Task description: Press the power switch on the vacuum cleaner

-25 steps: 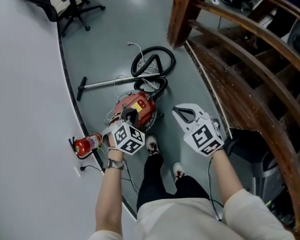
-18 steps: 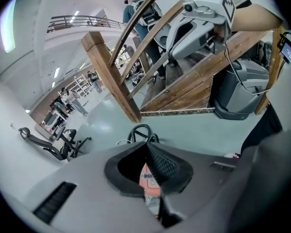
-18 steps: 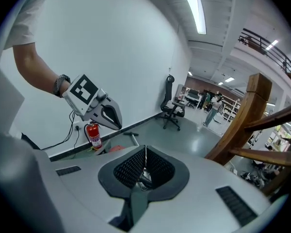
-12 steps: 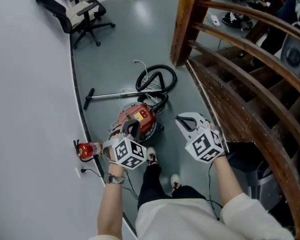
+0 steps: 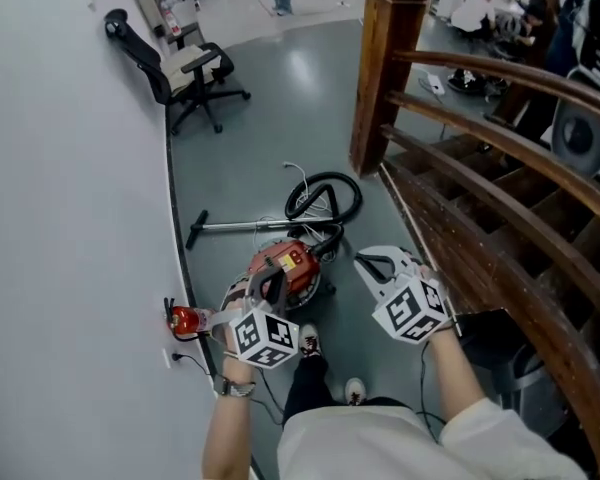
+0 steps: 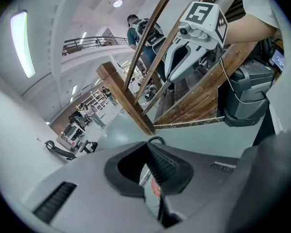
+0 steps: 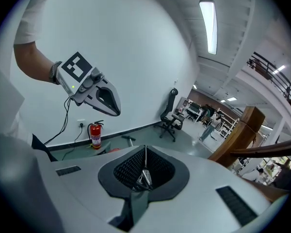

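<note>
A: Head view first. Where's the vacuum (image 5: 285, 268)?

B: On the floor (image 5: 270, 138) near the curved wall (image 5: 70, 218), just ahead of the person's shoes (image 5: 306, 342). The body is red. Its wand (image 5: 245, 226) lies flat, long axis across the picture, with the floor-head end toward the wall at left. The other end points at the hose (image 5: 326, 198), looped just beyond the body.

A: And the grippers?

B: The left gripper (image 5: 268, 286) overlaps the body's near edge in the picture and points toward it. The right gripper (image 5: 367, 262) sits to the body's right, by the railing (image 5: 500, 218). An extinguisher (image 5: 185, 318) is at the wall, left of the body.

A: Left gripper view?

B: Jaws pressed together, nothing between them. A sliver of red shows in the slit below the pads, and the right gripper hangs above against the railing.

A: Right gripper view?

B: Jaws closed too, and empty. Beyond them are the left gripper, the extinguisher standing upright by the wall, and a chair (image 7: 172, 116) farther off
</note>
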`<state>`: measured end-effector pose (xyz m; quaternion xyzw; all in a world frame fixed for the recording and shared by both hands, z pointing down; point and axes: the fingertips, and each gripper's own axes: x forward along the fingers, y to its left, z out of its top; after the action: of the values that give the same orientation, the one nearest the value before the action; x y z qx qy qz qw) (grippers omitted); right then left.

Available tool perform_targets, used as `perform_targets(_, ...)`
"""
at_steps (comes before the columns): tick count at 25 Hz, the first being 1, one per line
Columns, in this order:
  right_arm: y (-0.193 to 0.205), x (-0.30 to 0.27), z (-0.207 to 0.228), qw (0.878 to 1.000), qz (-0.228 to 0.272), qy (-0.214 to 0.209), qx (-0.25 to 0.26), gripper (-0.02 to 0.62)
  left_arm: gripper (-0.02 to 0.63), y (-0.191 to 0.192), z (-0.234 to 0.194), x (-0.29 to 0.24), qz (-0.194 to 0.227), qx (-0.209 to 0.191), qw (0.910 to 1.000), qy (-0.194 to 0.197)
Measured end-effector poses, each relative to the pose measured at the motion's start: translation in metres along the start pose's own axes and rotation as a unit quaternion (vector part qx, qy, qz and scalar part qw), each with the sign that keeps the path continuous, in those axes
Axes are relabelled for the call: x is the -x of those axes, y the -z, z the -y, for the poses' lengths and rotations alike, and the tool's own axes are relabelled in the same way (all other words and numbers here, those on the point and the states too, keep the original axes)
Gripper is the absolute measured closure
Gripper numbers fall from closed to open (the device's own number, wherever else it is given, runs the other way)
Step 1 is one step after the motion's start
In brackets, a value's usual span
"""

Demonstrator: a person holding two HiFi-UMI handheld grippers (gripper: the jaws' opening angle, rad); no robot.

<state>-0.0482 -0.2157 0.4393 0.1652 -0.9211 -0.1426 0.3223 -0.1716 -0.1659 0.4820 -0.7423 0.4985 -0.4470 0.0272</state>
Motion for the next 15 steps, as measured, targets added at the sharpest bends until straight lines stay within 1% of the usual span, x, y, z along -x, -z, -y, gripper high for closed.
perform_targets(7,-0.024,0.028,0.0,1.0,0.025,0.006,0.015,0.565,0.604,-0.025,-0.006,0.037,0.012,-0.004,0.9994,-0.032)
perform_targets(15,-0.05,0.056,-0.008,0.998,0.043,0.004,0.036,0.565,0.604,-0.046,0.0,0.081,0.03,0.01,0.9981,-0.053)
